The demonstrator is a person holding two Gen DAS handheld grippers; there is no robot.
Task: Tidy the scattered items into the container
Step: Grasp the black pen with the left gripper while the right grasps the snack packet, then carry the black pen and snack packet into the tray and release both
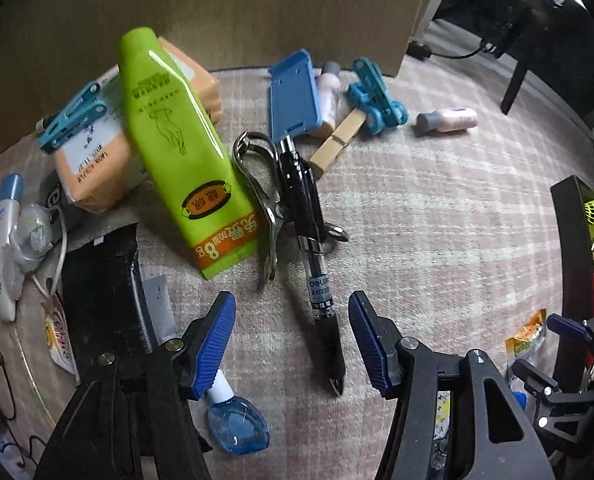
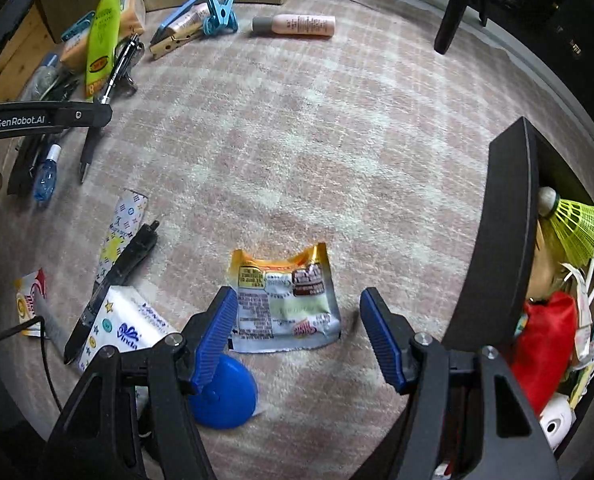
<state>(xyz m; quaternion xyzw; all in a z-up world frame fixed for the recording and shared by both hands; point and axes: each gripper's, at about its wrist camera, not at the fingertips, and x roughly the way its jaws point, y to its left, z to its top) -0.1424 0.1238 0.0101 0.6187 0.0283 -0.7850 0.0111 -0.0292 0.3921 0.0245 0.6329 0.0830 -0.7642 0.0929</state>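
My left gripper (image 1: 292,306) points down at the carpet, open, with a black gel pen (image 1: 311,248) lying between its blue pads (image 1: 217,340) without touching them. My right gripper (image 2: 299,298) is open too, straddling a flat silver and orange snack packet (image 2: 285,304); the pads stand clear of it. The black container (image 2: 497,240) stands at the right, holding a green shuttlecock (image 2: 577,228), a red bag (image 2: 545,340) and other items. The container's wall (image 1: 573,240) and the right gripper (image 1: 565,344) show at the left wrist view's right edge.
A green tube (image 1: 177,152), metal pliers-like tool (image 1: 261,200), orange pack (image 1: 109,152), blue holder (image 1: 293,96), teal clip (image 1: 377,100), wooden peg (image 1: 339,142), pink bottle (image 2: 297,26) and blue dropper bottle (image 1: 237,424) lie scattered. A tissue pack (image 2: 129,328) and blue disc (image 2: 229,396) lie by the right gripper.
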